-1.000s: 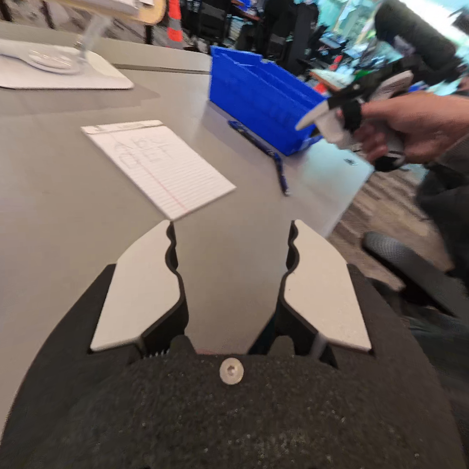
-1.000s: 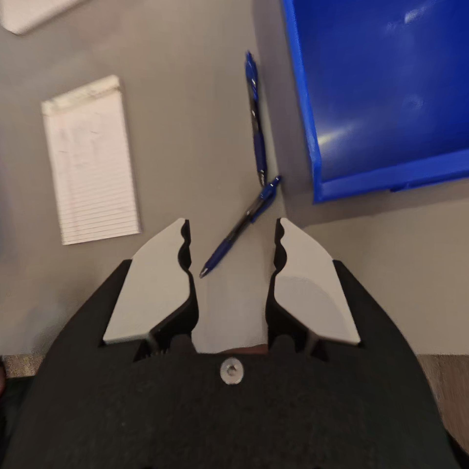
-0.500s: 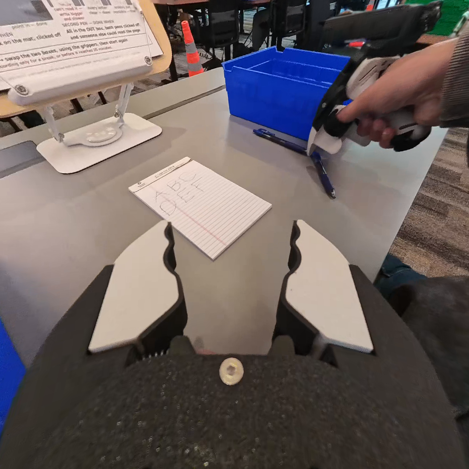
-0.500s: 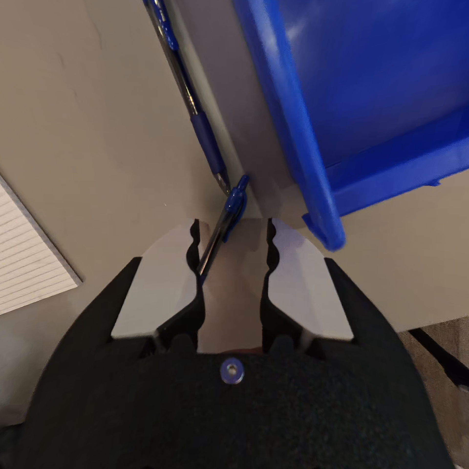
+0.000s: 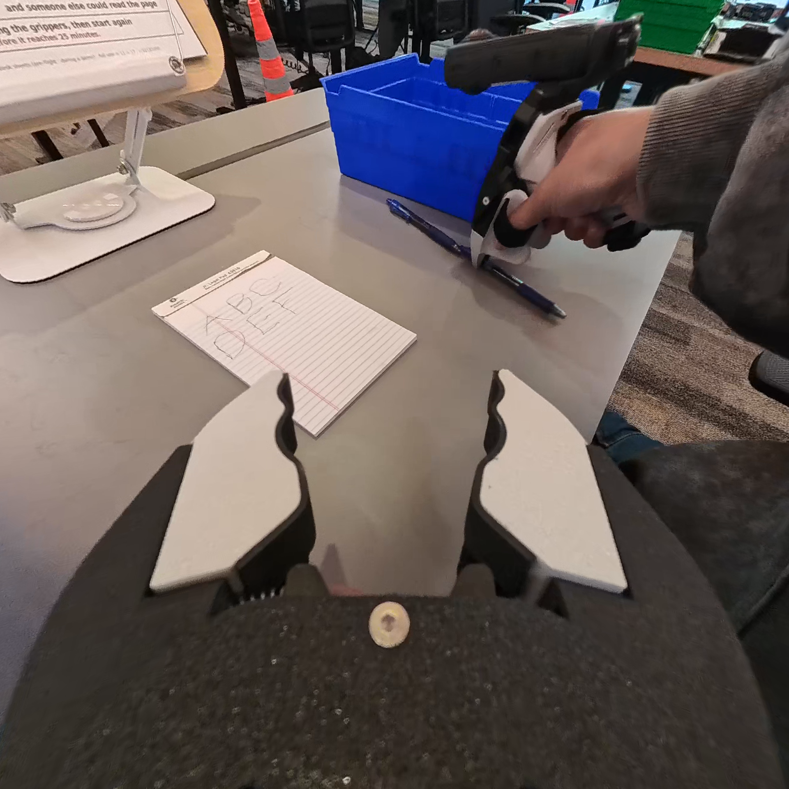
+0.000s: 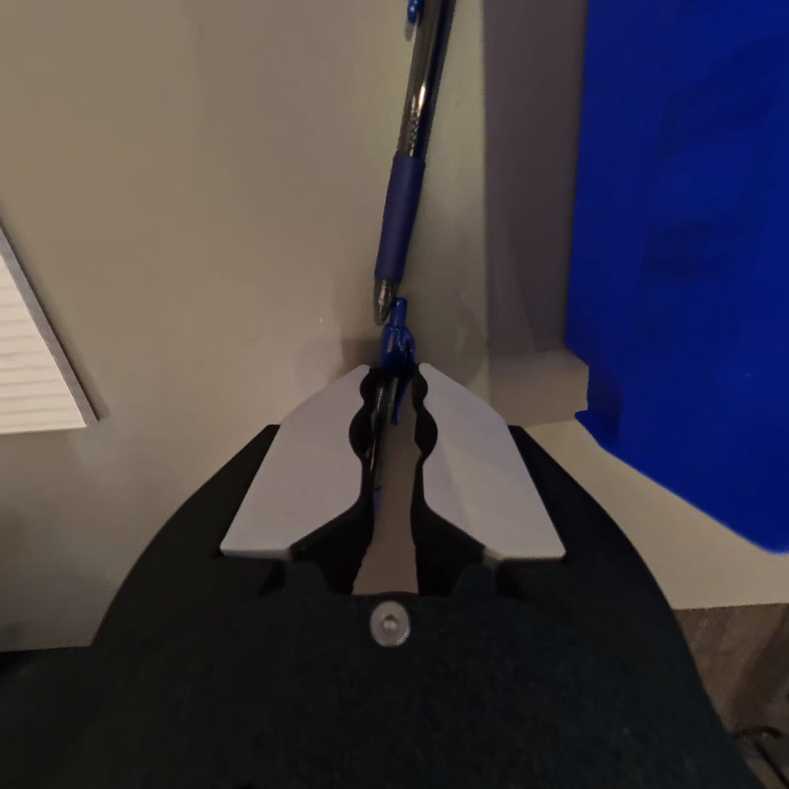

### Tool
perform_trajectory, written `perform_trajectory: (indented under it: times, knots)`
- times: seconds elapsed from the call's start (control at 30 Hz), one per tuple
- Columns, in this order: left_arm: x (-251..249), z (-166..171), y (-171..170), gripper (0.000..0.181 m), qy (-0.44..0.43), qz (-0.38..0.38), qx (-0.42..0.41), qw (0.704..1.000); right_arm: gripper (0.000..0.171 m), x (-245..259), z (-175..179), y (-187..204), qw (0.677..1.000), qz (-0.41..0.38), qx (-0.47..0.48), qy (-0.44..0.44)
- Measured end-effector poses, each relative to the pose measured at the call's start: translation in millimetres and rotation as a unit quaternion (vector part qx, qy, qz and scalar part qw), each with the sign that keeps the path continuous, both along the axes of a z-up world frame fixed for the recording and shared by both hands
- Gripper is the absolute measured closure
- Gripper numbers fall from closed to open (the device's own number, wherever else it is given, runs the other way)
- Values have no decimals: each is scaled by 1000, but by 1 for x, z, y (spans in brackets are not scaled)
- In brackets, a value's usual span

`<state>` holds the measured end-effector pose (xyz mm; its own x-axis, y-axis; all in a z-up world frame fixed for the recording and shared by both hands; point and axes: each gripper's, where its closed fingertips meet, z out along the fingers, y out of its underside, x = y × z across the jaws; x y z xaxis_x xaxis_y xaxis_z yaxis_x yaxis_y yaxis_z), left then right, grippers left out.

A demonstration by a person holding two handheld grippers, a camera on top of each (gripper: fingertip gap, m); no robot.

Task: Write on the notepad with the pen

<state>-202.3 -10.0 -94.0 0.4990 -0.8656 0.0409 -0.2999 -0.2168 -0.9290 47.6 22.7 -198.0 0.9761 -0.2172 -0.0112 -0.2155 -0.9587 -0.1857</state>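
The right claw (image 6: 392,375), nearly closed around the blue click pen (image 5: 523,289) near the grey surface's (image 5: 128,405) right edge, should squeeze firmly before lifting; the left claw (image 5: 389,378) gapes apart.

pen + notepad, both on the table
Blue pen (image 6: 395,375) lies flat, clip end between right gripper (image 6: 392,371) fingers, tip toward table edge; white lined notepad (image 5: 294,337) flat, well left of it, handwriting on top lines
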Motion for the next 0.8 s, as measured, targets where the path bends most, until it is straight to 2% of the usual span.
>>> perform_trajectory:
  times: [0.07, 0.17, 0.3, 0.47, 0.57, 0.7, 0.8]
  knots:
    - [-1, -3, 2, 95, 4, 4, -5, 1000, 156, -2, 3, -2, 1000, 19, 24, 3]
    - [-3, -7, 5, 97, 6, 10, -10, 1000, 156, -9, 29, 2, 994, 55, 96, 19]
    - [-4, -16, 12, 98, 7, 18, -29, 999, 156, -23, 93, 12, 964, 123, 232, 32]
    - [-3, -26, 11, 104, -16, 2, -75, 997, 156, -57, 179, 28, 871, 230, 421, 106]
    - [-4, -23, 7, 114, -53, -22, -113, 992, 156, -84, 221, 38, 783, 290, 522, 174]
    - [-9, 5, 1, 123, -138, -52, -160, 976, 156, -115, 246, 41, 675, 357, 595, 250]
    - [-17, 41, 4, 128, -199, -63, -172, 963, 156, -134, 245, 39, 621, 403, 604, 295]
